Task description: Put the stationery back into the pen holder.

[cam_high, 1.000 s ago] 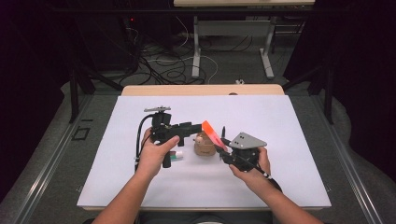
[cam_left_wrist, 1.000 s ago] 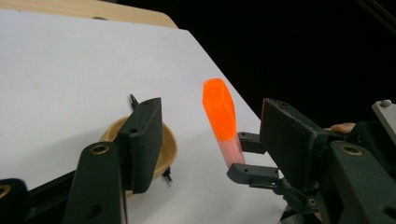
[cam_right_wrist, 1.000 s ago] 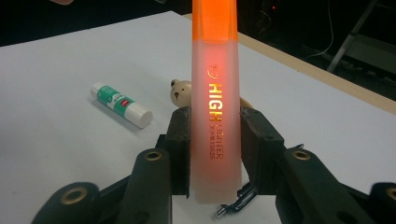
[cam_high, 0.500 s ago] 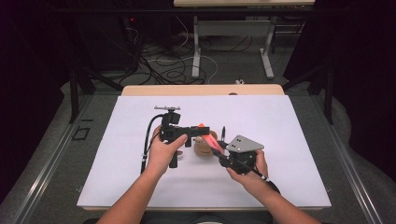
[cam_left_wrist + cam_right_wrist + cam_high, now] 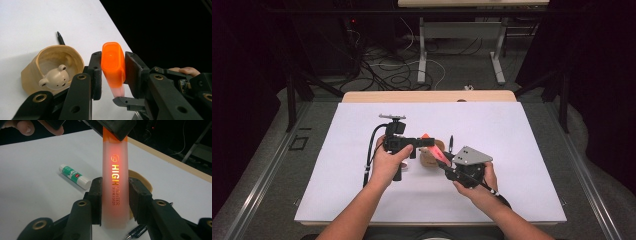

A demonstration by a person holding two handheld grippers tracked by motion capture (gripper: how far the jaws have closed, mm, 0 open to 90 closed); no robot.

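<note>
Right gripper view shows the right tongs clamped on the pale body of the highlighter, which sticks up toward 12 o'clock. At the top, the left tongs have just been closing, and now their pads squeeze the orange cap from both sides. So the pen hangs in the air between the two tongs, above the white desk. I think the job in hand is pulling the cap off. The pen looks light and stiff, made of smooth plastic, so it could slip if the grip is weak. A good place to hold it is on the flat sides: one pair of tongs low on the body, the other on the cap, then pull straight apart. A crooked pull could make it twist out. In the high view, a tan bear cup sits on the desk just under the pen, with a small bear face inside. A glue stick lies at about 9 o'clock from the cup. A black pen lies near the cup at about 1 o'clock. Farther off, the floor has cables.
</note>
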